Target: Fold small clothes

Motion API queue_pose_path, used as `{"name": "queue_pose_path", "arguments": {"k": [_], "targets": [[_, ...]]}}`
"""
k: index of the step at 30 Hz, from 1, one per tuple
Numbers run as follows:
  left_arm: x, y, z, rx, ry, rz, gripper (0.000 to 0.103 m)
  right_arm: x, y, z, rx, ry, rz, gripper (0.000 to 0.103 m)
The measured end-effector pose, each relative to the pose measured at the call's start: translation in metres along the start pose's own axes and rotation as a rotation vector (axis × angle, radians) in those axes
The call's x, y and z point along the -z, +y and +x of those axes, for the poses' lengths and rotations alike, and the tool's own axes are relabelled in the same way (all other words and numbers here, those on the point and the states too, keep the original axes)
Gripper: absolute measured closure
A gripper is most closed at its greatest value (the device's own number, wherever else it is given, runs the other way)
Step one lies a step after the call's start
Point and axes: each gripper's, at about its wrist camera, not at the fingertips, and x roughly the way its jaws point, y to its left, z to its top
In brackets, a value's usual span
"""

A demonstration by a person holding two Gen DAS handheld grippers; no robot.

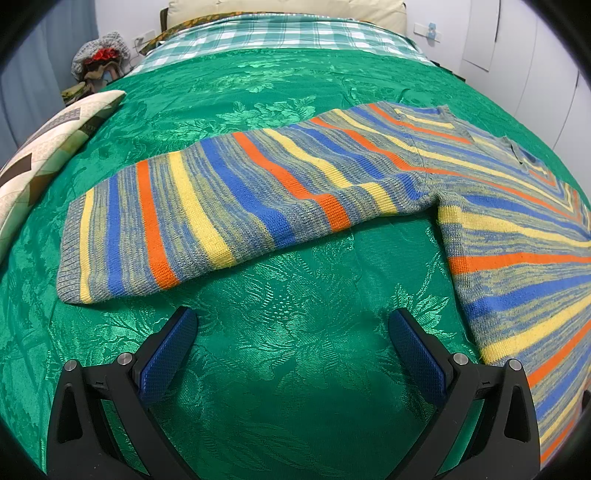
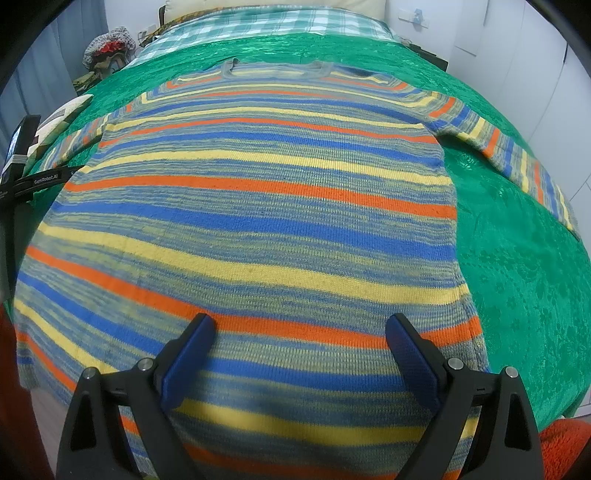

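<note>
A knitted sweater (image 2: 258,221) striped in blue, orange, yellow and grey lies flat on a green bedspread (image 2: 517,277), collar toward the headboard. In the left wrist view its left sleeve (image 1: 221,206) stretches out sideways across the bed, cuff at the far left. My left gripper (image 1: 291,325) hovers open over bare bedspread (image 1: 288,369), below the sleeve and left of the sweater body (image 1: 524,288). My right gripper (image 2: 299,328) is open above the lower part of the sweater body, nothing between its fingers. The right sleeve (image 2: 517,162) angles off to the right.
A patchwork cushion (image 1: 44,162) lies at the bed's left edge. A checked blanket (image 1: 280,35) and a pillow (image 1: 288,9) are at the head of the bed. A heap of clothes (image 1: 99,59) sits beyond the left side. White walls and cupboard doors stand to the right.
</note>
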Motion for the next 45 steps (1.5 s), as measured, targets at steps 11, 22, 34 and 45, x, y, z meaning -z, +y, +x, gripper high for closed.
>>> {"name": "queue_pose_path", "arguments": {"k": [11, 22, 34, 45], "targets": [[0.0001, 0.0001, -0.0001, 0.0, 0.0, 0.0, 0.0, -0.0001, 0.0, 0.0, 0.001, -0.001, 0.0, 0.009], [-0.0001, 0.0, 0.0, 0.0, 0.0, 0.0, 0.0, 0.0001, -0.0004, -0.0003, 0.001, -0.001, 0.001, 0.009], [0.0, 0.0004, -0.0002, 0.0, 0.0, 0.001, 0.0, 0.0003, 0.0001, 0.0002, 0.004, 0.0, 0.0, 0.008], [-0.0002, -0.0001, -0.0001, 0.0, 0.0, 0.001, 0.0, -0.0015, -0.0021, -0.0048, -0.022, 0.013, 0.009, 0.008]]}}
